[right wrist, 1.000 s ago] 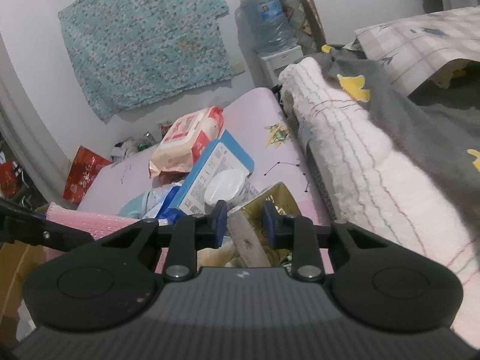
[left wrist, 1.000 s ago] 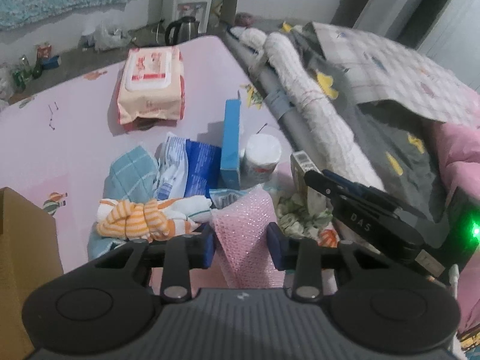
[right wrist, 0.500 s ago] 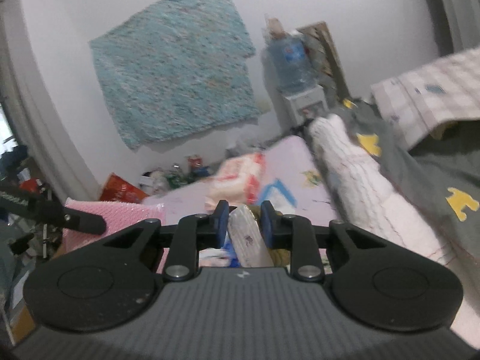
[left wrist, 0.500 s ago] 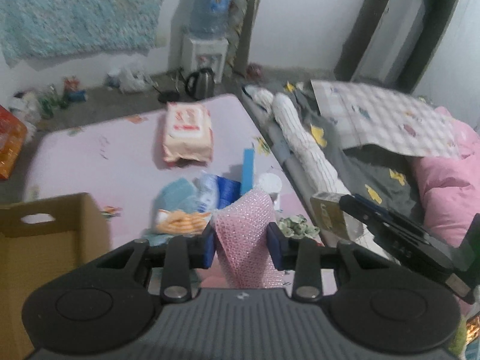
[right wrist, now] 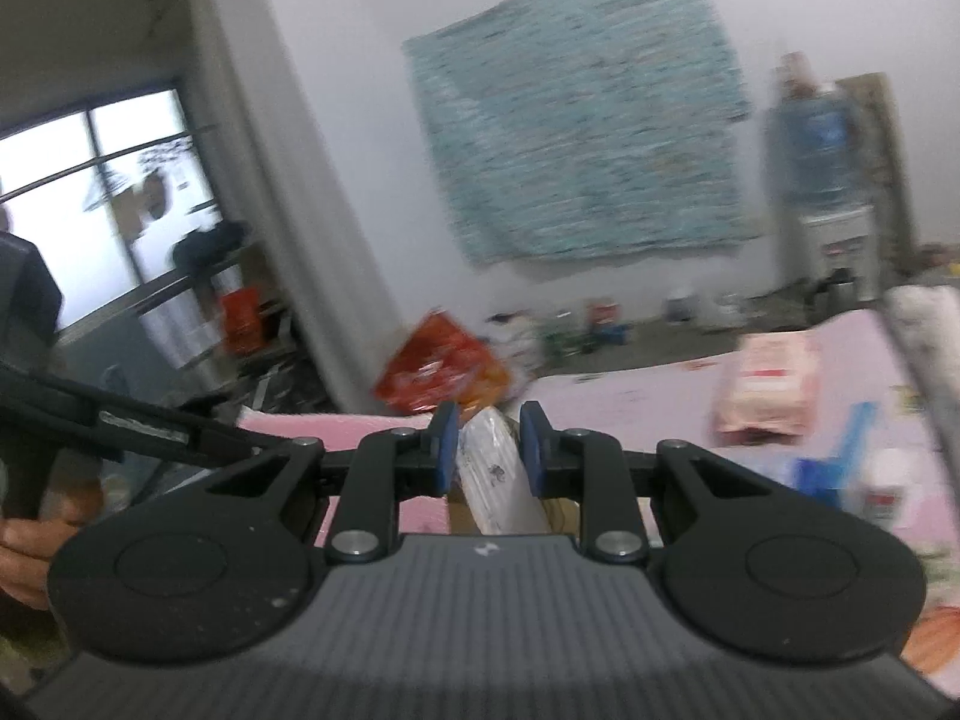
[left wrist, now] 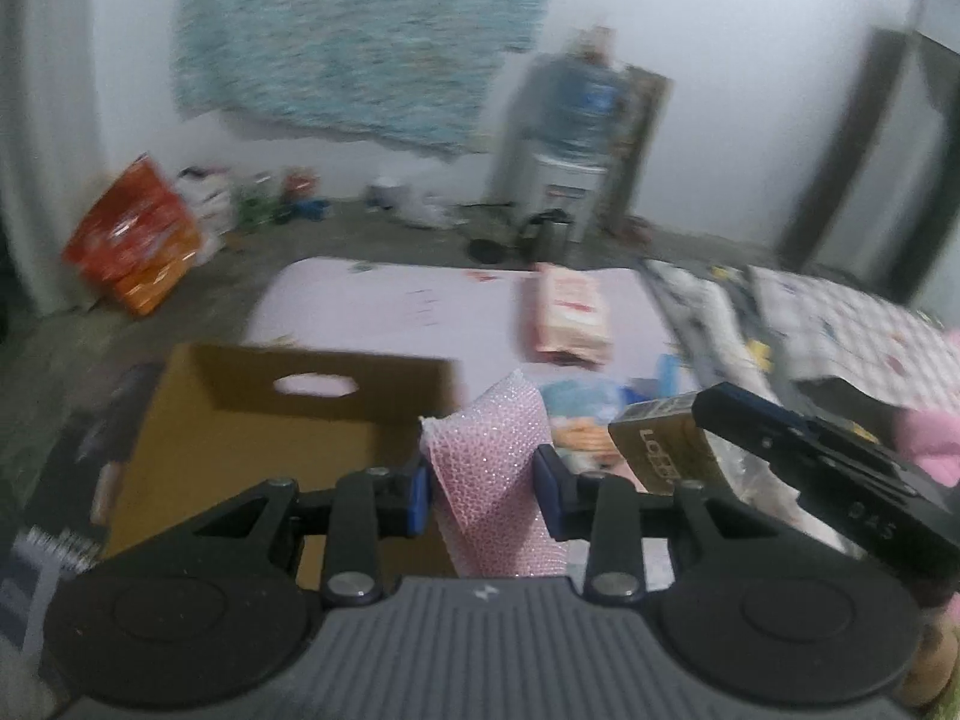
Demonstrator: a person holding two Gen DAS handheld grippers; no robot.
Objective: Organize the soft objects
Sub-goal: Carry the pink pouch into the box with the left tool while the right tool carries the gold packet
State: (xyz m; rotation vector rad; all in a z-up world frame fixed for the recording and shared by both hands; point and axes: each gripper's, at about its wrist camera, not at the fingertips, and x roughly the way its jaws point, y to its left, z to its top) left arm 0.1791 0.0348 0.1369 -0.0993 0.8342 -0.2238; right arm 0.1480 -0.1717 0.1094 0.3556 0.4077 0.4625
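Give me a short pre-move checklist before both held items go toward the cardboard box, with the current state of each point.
1. Left gripper shut on the pink bubble-wrap pouch: ok.
2. Right gripper shut on the olive packet: ok, pads press on it.
3. Cardboard box open on top: ok.
4. Room inside the box: cannot tell, only part of the inside shows, blurred.
5. Pouch above the box opening: not ok, it hangs beside the box's right edge.
6. Grippers clear of each other: ok, the right one sits off to the side in the left wrist view.
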